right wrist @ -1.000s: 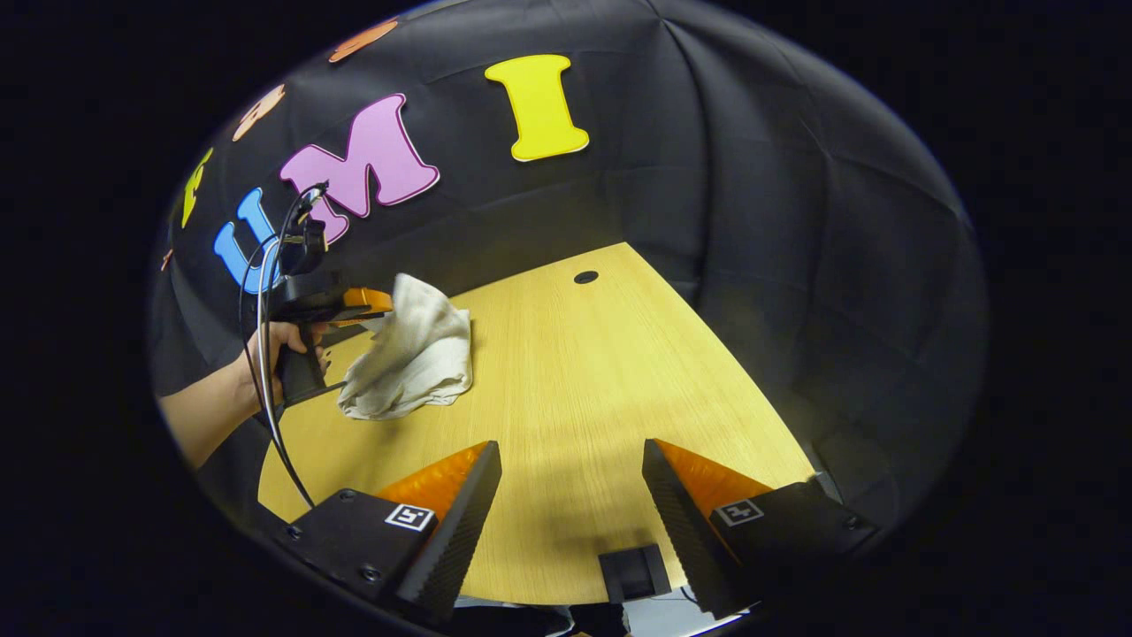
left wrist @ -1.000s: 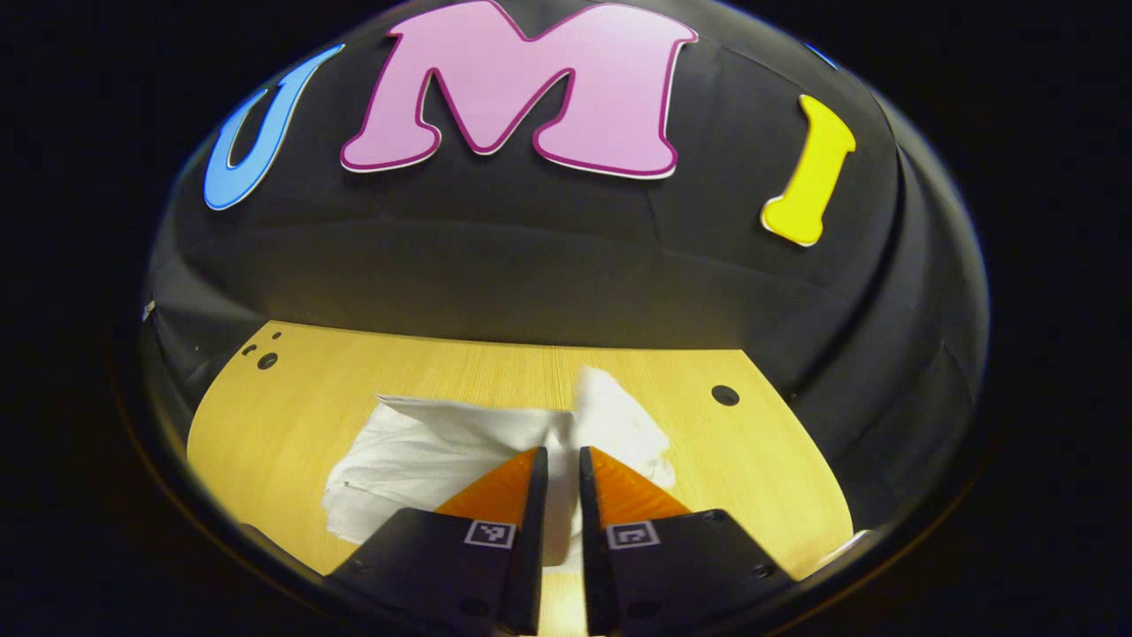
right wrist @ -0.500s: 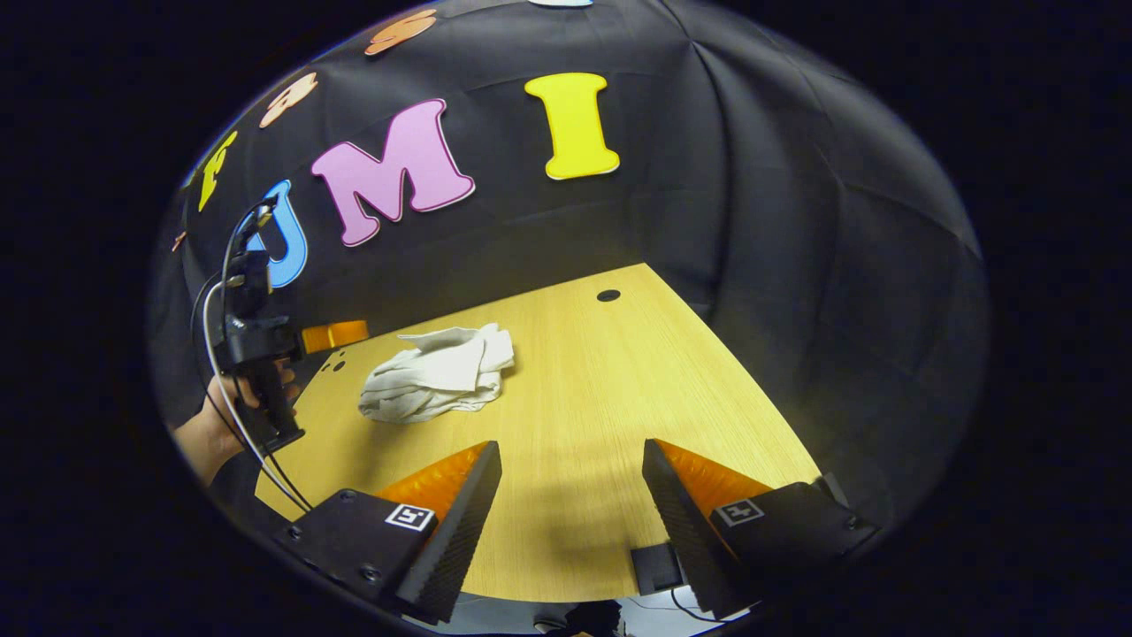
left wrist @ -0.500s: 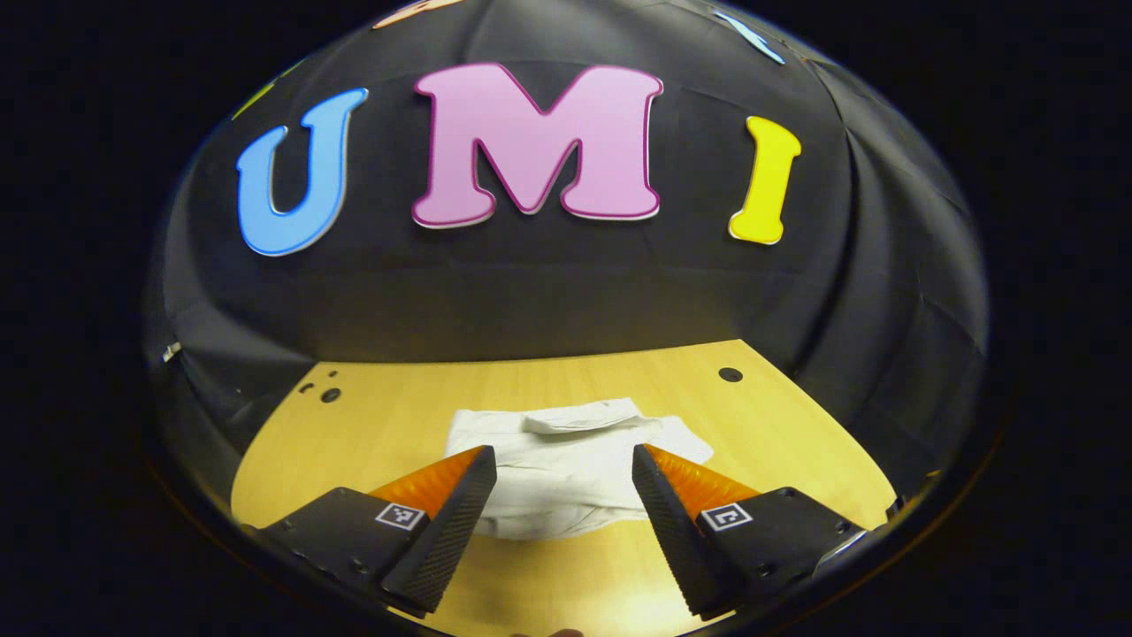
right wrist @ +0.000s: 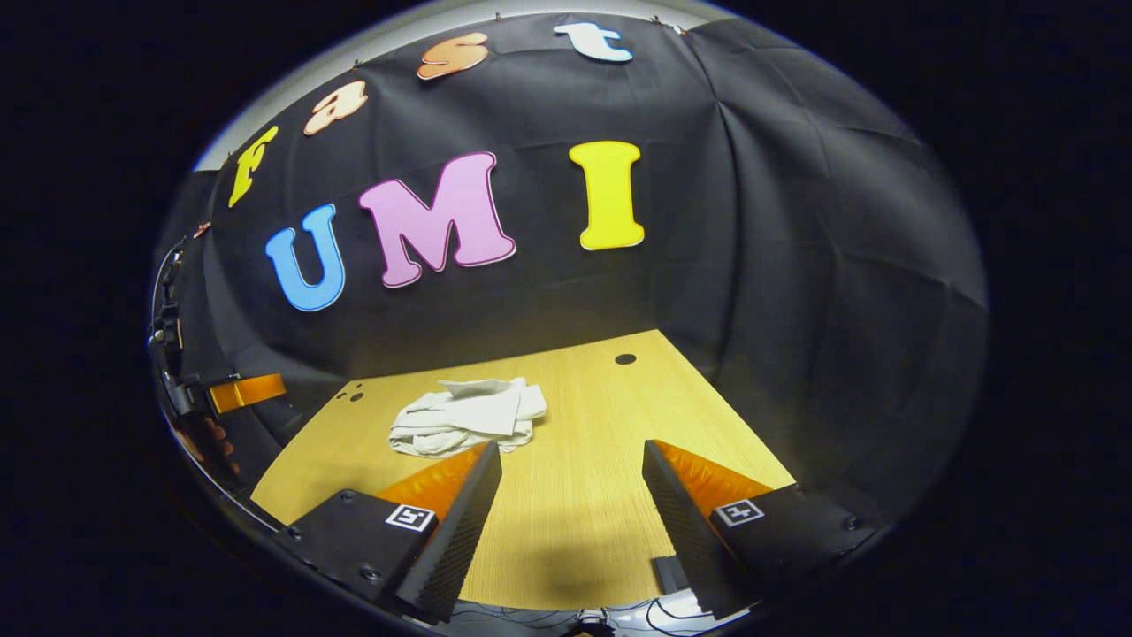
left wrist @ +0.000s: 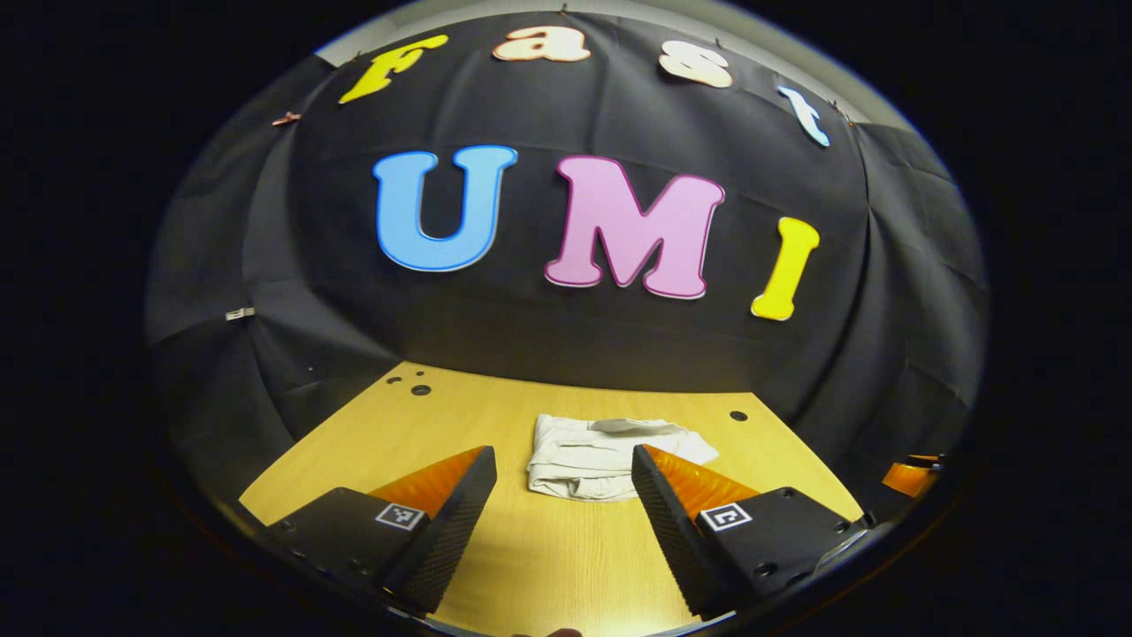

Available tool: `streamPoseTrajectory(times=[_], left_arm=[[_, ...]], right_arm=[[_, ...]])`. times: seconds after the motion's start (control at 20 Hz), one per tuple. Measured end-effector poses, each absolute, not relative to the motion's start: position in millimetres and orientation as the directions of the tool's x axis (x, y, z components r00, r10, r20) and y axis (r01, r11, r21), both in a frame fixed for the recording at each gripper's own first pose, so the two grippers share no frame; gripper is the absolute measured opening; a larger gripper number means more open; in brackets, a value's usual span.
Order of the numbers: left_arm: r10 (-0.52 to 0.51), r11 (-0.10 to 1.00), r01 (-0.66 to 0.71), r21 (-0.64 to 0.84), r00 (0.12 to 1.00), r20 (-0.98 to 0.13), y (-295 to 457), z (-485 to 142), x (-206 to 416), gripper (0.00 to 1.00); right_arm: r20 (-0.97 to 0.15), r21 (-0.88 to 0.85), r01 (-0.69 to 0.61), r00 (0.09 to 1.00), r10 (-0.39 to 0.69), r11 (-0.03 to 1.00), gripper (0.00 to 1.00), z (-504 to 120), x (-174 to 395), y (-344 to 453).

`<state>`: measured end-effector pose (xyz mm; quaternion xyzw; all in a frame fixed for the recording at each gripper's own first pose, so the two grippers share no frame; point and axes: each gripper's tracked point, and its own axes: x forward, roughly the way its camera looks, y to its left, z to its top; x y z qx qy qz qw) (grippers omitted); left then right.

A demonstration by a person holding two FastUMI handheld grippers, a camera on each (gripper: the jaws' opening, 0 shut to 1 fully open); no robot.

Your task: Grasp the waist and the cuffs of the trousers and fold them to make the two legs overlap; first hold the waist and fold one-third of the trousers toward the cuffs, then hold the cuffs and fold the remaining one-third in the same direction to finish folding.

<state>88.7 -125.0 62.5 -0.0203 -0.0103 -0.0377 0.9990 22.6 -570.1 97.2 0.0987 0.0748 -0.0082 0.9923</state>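
With both the left gripper and right gripper held clear, jaws spread and empty, the trousers are seen bundled mid-surface, loosely enough that the top flap may spring open.

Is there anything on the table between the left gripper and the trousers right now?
Nothing visible. In the left gripper view, only bare table lies between the open left gripper and the folded trousers. The open right gripper stands apart from them as well.
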Motion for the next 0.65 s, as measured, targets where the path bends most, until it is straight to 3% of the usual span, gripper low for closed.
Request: streamPoseTrajectory(times=[0.2, 0.65], left_arm=[[-0.061, 0.993, 0.063, -0.102, 0.998, 0.024, -95.8, 43.4, 17.0, 0.96], [-0.042, 0.999, 0.041, -0.014, 0.998, -0.039, -76.5, -36.9, -64.1, 0.96]], right_arm=[[-0.134, 0.192, 0.028, 0.991, -0.002, 0.981, 0.98, 94.1, -7.5, -560.6], [-0.169, 0.152, 0.061, 0.985, -0.035, 0.987, 0.98, 65.7, -50.4, -560.5]])
